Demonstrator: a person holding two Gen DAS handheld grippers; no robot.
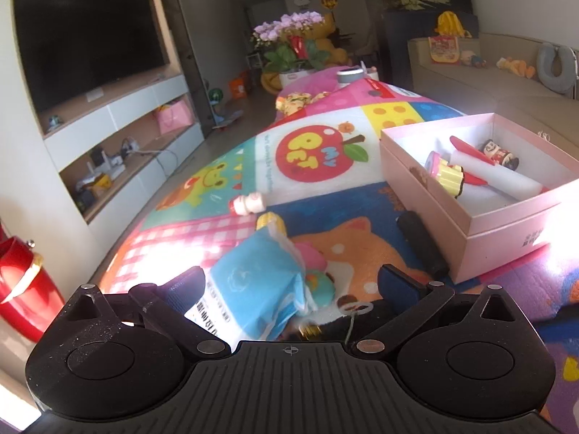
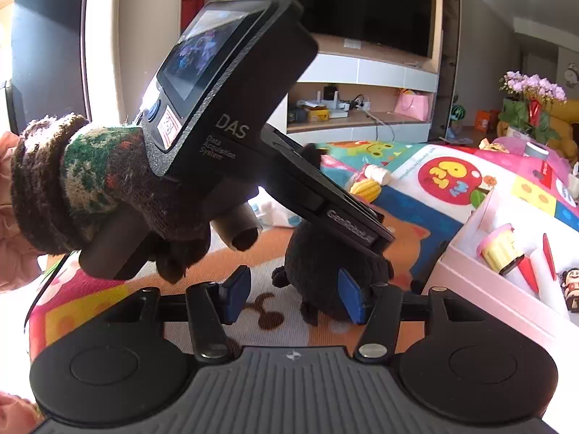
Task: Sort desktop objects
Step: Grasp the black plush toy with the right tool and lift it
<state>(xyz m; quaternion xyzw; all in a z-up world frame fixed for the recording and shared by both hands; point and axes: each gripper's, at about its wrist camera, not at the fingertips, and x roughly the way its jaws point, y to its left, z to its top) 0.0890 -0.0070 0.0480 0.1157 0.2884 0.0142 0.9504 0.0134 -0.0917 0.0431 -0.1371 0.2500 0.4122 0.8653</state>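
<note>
- My left gripper (image 1: 289, 282) hangs low over the cartoon-print play mat (image 1: 315, 152), its jaws spread wide and holding nothing.
- Between those jaws I see a blue tissue pack (image 1: 257, 289) lying on the mat; whether either finger touches it I cannot tell.
- Against the pack's right side lies a small plush with pink and green parts (image 1: 318, 278) (too blurred for me to name it better).
- Just beyond the pack sits a toy corn cob (image 1: 271, 222), and just beside that a small white bottle with a red cap (image 1: 248, 203) lies on its side.
- A black cylindrical object (image 1: 421, 246) lies touching the front wall of the pink box (image 1: 499, 231), which stands open to the right.
- Inside the box I make out a yellow-and-pink cupcake toy (image 1: 447, 173), a white roll (image 1: 506, 177), a red utensil (image 1: 470, 150) and a small figurine (image 1: 501, 153).
- My right gripper (image 2: 293, 289) is also released, jaws apart, with nothing between them.
- A black plush toy (image 2: 318, 267) sits on the mat right by its right finger (image 2: 349, 294).
- From the right wrist I see the left unit (image 2: 239, 83) tilted down over that plush, held by a hand in a knit glove (image 2: 108, 188).
</note>
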